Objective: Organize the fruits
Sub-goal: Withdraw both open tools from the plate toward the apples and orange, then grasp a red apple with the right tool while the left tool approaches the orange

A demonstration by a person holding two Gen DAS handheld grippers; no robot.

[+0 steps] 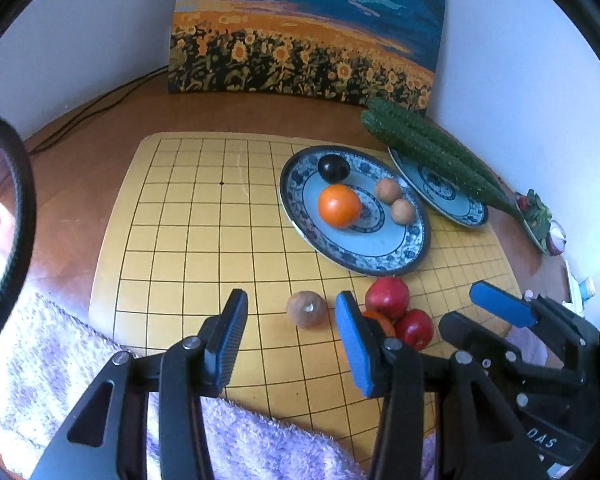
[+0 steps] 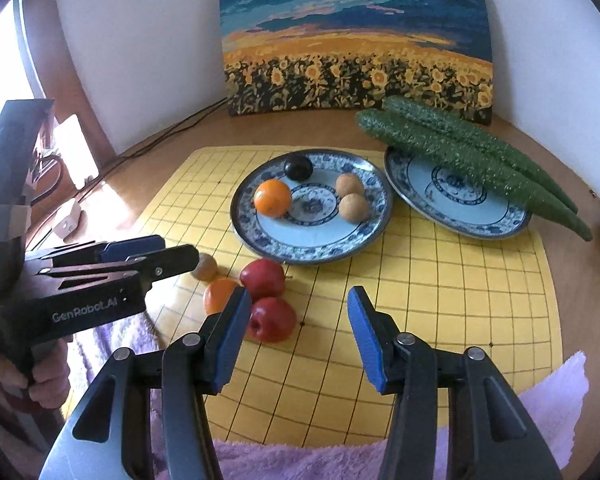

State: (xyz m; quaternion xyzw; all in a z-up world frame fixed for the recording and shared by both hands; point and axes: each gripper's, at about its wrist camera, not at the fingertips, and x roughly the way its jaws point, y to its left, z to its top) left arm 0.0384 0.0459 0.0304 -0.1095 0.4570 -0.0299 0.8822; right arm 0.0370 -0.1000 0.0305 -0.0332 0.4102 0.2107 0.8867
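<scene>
- We see bare yellow grid mat (image 1: 204,240) left of the fruit plate (image 2: 312,246), with open passage there.
- Near the mat's front edge, 2 red apples (image 2: 266,300), an orange (image 2: 218,294) and a brown fruit (image 1: 307,309) cluster close together, blocking the approach between both tongs.
- 2 cucumbers (image 2: 472,156) lie across the second plate (image 2: 456,204).
- The painting (image 2: 356,40) closes the back of the table (image 1: 100,128).
- Right of the apples, the mat is free.
</scene>
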